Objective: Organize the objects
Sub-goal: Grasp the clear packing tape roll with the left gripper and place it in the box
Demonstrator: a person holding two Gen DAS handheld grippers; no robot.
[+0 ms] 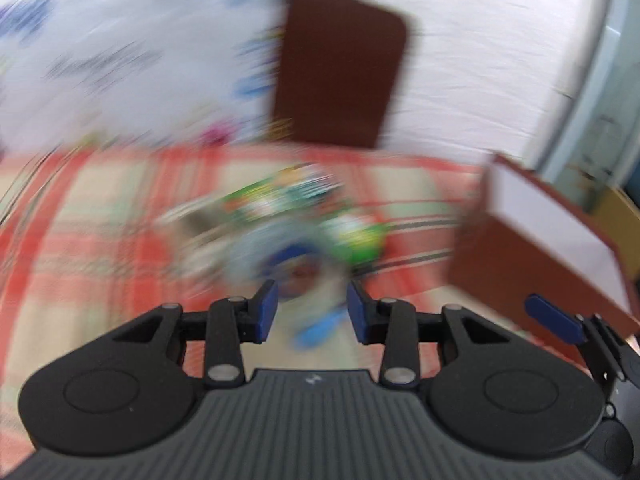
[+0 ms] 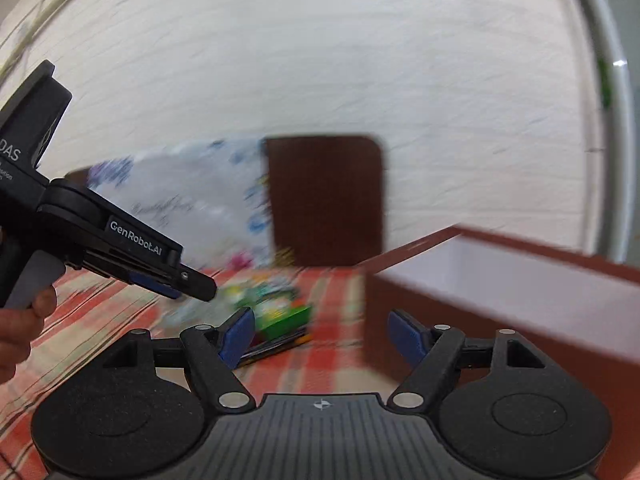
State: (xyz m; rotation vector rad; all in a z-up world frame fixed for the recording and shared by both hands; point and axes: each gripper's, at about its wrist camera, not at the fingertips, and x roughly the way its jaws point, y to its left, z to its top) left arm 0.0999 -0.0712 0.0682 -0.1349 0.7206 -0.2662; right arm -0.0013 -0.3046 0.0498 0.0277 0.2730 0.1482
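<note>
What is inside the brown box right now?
The brown box shows only a bare white inner wall and part of the floor; its near wall hides the rest of the bottom.

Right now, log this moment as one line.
left gripper: open, nothing held, over blurred item pile | right gripper: open, empty, beside open box | plaid cloth

White textured wall [image 2: 320, 60] behind; red plaid cloth [image 1: 80, 240] (blurred).
</note>
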